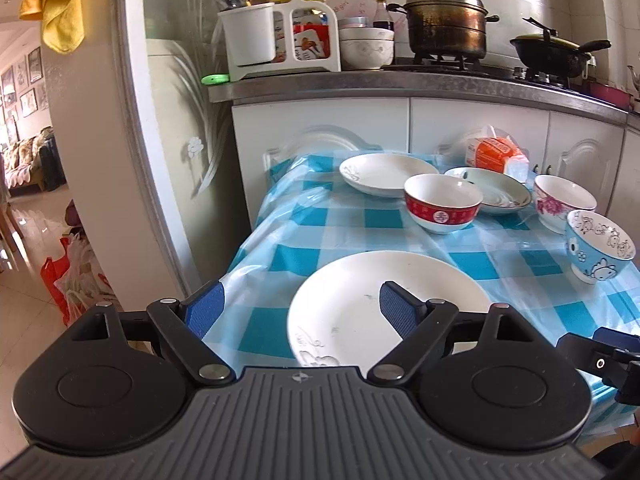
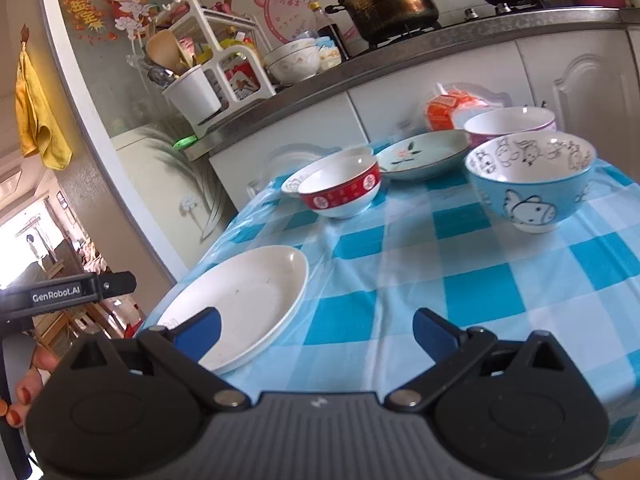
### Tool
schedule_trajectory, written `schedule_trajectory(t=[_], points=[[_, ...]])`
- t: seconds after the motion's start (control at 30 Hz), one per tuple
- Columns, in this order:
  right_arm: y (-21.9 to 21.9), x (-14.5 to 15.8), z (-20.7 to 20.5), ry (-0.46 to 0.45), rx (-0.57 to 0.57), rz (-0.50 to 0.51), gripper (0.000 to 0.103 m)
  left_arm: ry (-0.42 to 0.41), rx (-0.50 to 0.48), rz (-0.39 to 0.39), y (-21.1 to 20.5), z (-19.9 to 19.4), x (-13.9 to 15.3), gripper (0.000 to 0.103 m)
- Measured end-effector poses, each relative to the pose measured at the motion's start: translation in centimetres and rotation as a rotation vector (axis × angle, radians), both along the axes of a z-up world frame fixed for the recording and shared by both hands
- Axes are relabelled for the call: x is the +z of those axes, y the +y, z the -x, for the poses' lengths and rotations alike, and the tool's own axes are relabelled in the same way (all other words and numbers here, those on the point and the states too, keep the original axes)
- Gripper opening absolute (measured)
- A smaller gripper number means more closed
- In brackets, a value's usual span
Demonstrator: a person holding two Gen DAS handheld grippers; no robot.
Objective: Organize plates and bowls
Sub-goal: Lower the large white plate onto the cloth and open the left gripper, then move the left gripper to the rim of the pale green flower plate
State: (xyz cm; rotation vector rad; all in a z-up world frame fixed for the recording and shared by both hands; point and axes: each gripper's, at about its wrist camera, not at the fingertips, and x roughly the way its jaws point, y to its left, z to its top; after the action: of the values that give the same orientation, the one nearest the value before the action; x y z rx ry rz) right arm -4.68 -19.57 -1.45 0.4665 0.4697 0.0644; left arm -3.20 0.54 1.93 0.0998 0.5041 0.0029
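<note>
Left wrist view: left gripper [image 1: 294, 312] was spread wide, empty, its right pad over the near white plate [image 1: 344, 312]. Right gripper [image 2: 316, 332] equally spread, plate under its left pad. Risk: both closing on one rim could skid it off the slick checked tablecloth [image 2: 480, 292]; red bowl [image 2: 340, 192] sat well ahead.

The left claw [image 1: 302, 306] stands wide apart, nothing between its blue pads [image 1: 204, 308], tilted downward over the near white plate [image 1: 344, 312]: one pad hangs over the plate's middle, the other off its left rim. The right claw [image 2: 316, 334] is likewise spread with nothing gripped, angled down just right of that plate, its left pad over the plate's near edge. A hand [image 2: 24, 384] with red-painted nails holds the left device, seen at the right view's left edge.
</note>
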Motion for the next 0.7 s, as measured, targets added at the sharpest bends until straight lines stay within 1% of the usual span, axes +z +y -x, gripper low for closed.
schedule_trajectory(t=[0.2,0.33,0.4,0.5,0.57,0.63,0.7], points=[[-2.1,1.9,1.6,-0.038,-0.057,0.010,0.101,-0.009,-0.067,0.019,-1.8,0.5,1.5,0.103],[-3.8,3.5,2.5,-0.048,-0.084,0.043,0.102,-0.007,-0.145,0.068,-3.0,0.3,2.8,0.103],[-4.8,4.1,2.6,-0.043,-0.088,0.040,0.102,0.002,-0.191,0.088,-3.6,-0.4,3.3,0.103],[-6.2,5.3,2.0,-0.028,-0.091,0.039,0.102,0.042,-0.264,0.147,-4.4,-2.4,4.1,0.103],[-7.1,6.1,1.1,-0.020,-0.084,0.035,0.102,0.080,-0.299,0.217,-4.7,-4.6,4.9,0.103],[-8.2,7.1,0.0,-0.013,-0.069,0.034,0.102,0.101,-0.314,0.271,-5.1,-6.9,5.6,0.103],[-9.5,8.1,-1.9,-0.009,-0.051,0.043,0.102,0.128,-0.322,0.315,-5.9,-9.7,6.0,0.103]])
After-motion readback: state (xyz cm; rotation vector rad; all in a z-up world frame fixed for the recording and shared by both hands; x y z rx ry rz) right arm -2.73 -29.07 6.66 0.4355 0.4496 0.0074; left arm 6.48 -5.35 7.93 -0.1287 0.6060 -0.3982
